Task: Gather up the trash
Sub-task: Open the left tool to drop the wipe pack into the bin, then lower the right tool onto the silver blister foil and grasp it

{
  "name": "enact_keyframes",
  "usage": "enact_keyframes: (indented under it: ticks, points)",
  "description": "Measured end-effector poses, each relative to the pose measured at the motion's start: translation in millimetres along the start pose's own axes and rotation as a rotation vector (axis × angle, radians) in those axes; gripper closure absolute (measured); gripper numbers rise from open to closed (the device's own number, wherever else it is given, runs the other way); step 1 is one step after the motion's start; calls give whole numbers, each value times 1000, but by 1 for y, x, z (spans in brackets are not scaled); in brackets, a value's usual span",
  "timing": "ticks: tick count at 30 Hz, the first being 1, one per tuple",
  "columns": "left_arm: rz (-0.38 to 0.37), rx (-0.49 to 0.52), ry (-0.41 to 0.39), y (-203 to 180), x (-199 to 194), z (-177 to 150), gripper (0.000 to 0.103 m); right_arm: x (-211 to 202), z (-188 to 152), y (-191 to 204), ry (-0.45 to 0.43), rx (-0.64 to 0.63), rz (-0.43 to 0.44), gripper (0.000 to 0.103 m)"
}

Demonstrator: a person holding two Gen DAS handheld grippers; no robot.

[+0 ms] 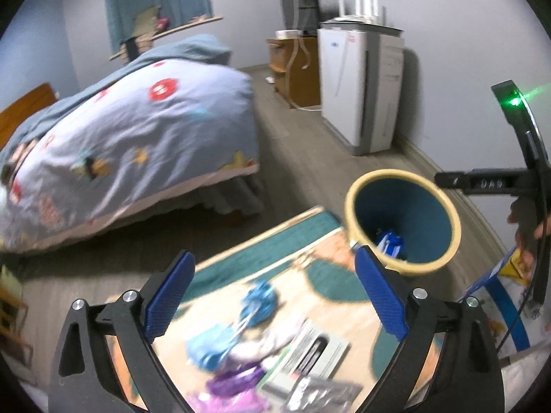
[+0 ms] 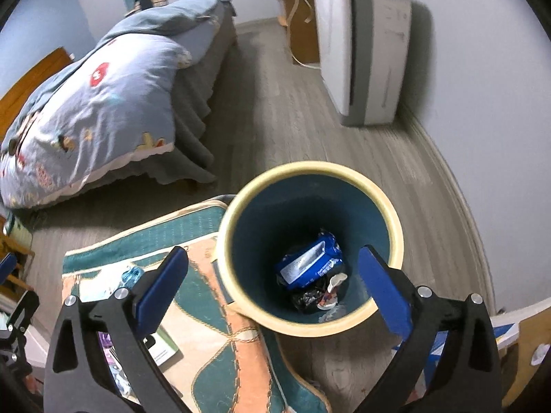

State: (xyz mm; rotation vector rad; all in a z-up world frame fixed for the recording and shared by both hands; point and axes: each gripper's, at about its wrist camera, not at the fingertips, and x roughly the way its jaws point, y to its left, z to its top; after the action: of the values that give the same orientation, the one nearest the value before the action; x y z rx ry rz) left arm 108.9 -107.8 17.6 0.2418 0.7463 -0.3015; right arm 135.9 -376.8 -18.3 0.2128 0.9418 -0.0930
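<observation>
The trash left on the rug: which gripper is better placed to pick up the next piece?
Probably the left gripper: its open fingers frame the wrappers on the rug. The right gripper, empty, hangs over the bin.

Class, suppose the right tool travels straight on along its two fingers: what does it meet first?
Probably the inside of the teal bin: the open right tool points into its mouth, toward the blue wrapper at the bottom. Depth is uncertain.

We're seeing the bin (image 2: pixel 241 213) mouth lying open below; bare floor (image 2: pixel 275 103) is running between the bed (image 2: pixel 103 96) and white appliance (image 2: pixel 361 51).
</observation>
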Motion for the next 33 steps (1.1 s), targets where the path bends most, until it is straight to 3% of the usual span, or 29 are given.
enact_keyframes:
  ticks: [8, 12, 23, 33]
  points:
    - [88, -60, 22, 49, -39, -53, 8, -29, -14, 44, -28, -55, 57, 6]
    - [87, -107, 14, 65, -55, -69, 8, -42, -27, 68, -32, -84, 82, 6]
    - [147, -109, 10, 93, -66, -99, 8, -57, -60, 111, -13, -76, 111, 6]
    - [154, -138, 4, 118, -70, -108, 8, -57, -80, 137, -3, -38, 152, 6]
